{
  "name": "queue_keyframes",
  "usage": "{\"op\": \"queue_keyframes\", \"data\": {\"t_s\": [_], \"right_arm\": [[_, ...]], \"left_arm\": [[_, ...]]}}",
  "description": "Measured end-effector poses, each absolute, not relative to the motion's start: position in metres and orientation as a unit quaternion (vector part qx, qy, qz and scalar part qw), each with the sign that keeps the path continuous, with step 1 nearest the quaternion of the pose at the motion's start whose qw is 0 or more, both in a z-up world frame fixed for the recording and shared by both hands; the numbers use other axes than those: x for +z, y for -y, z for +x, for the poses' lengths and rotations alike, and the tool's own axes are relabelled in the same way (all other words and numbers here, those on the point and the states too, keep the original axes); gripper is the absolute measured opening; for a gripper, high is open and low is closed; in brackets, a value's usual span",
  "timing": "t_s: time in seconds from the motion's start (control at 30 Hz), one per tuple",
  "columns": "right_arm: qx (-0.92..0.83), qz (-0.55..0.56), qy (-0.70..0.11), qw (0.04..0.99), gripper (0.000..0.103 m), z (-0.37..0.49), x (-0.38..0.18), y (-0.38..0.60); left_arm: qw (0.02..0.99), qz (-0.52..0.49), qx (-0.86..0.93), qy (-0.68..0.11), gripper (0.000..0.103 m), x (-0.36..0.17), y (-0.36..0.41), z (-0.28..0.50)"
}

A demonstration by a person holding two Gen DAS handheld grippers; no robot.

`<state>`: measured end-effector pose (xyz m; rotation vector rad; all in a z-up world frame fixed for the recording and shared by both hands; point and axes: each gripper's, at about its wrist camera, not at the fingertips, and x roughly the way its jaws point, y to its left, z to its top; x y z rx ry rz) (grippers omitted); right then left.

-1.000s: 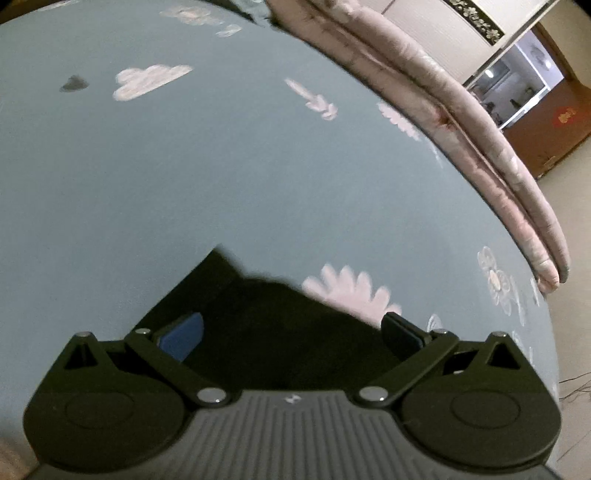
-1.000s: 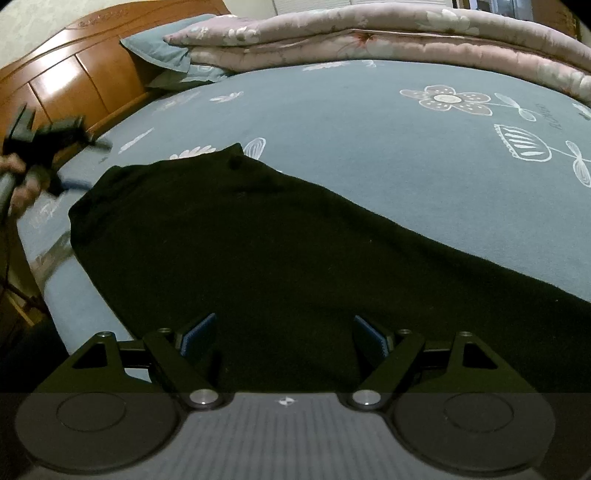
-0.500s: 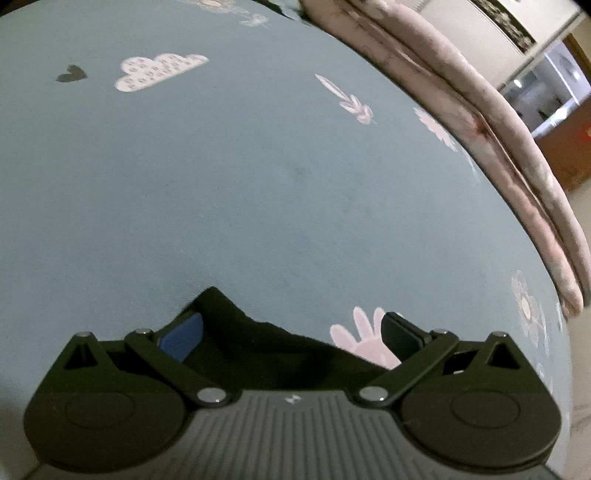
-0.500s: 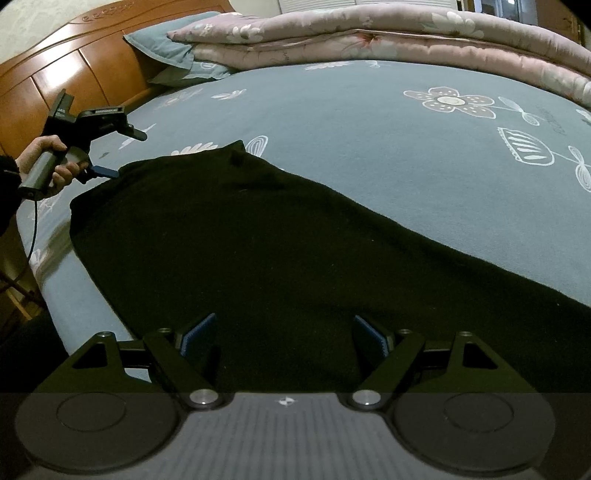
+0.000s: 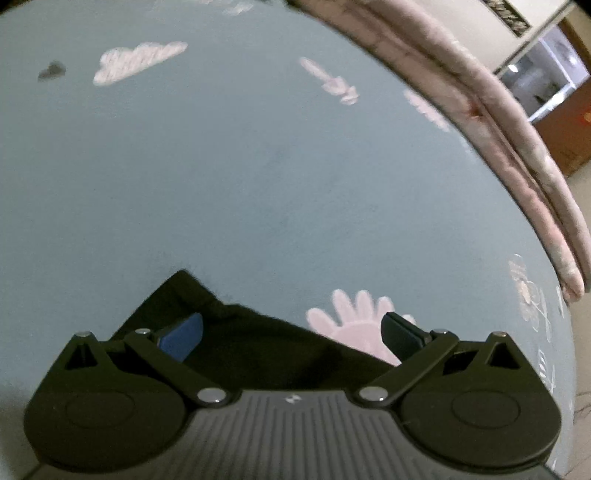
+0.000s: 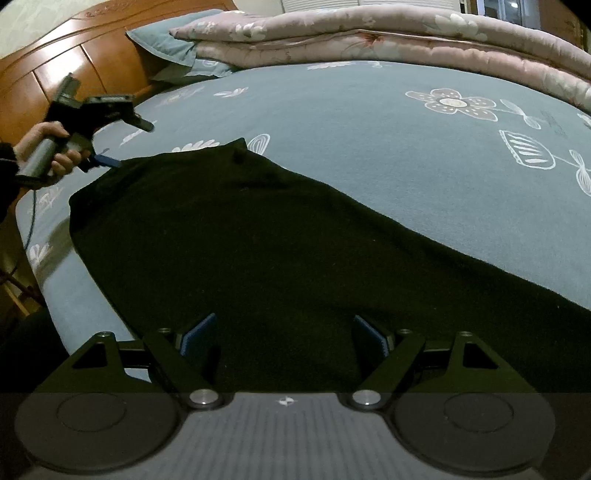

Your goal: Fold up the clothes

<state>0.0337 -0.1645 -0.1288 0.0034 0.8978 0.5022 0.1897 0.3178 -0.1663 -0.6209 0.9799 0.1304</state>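
Observation:
A black garment [image 6: 258,236] lies spread flat on the blue-grey bed sheet [image 6: 369,122]. Low over its near part, my right gripper [image 6: 283,332] is open, with nothing pinched between the pads. In the right wrist view a hand [image 6: 48,147] holds my left gripper [image 6: 129,144] at the garment's far left corner. That gripper is open, and its lower blue finger [image 6: 107,160] is at the cloth's edge. In the left wrist view the garment's corner [image 5: 229,332] lies between the spread fingers of the left gripper [image 5: 291,332].
A folded pink floral quilt [image 6: 369,33] runs along the bed's far side, and the pink floral quilt [image 5: 517,166] also shows in the left wrist view. A blue pillow [image 6: 166,40] rests against the wooden headboard [image 6: 55,70]. The bed's edge drops off at the left [image 6: 40,280].
My left gripper has moved right and forward to the garment's far corner, staying open. The right gripper and the garment have not moved.

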Motion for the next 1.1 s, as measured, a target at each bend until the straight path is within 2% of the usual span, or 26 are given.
{"op": "queue_keyframes", "data": {"t_s": [0.33,0.63,0.73,0.97,1.1], "right_arm": [[0.244,0.016,-0.428,0.87,0.085,0.032,-0.125,0.168],[0.243,0.015,-0.429,0.87,0.085,0.031,-0.126,0.166],[0.242,0.014,-0.43,0.87,0.085,0.032,-0.126,0.165],[0.216,0.046,-0.426,0.877,0.085,0.029,-0.122,0.183],[0.193,0.073,-0.425,0.881,0.085,0.027,-0.12,0.199]], "left_arm": [[0.85,-0.265,0.026,-0.454,0.102,-0.128,-0.311,0.136],[0.817,-0.285,0.069,-0.497,0.102,-0.18,-0.337,0.097],[0.816,-0.278,0.073,-0.501,0.102,-0.175,-0.331,0.099],[0.835,-0.212,0.001,-0.507,0.102,-0.13,-0.253,0.104],[0.824,-0.148,-0.03,-0.547,0.102,-0.134,-0.195,0.106]]}}
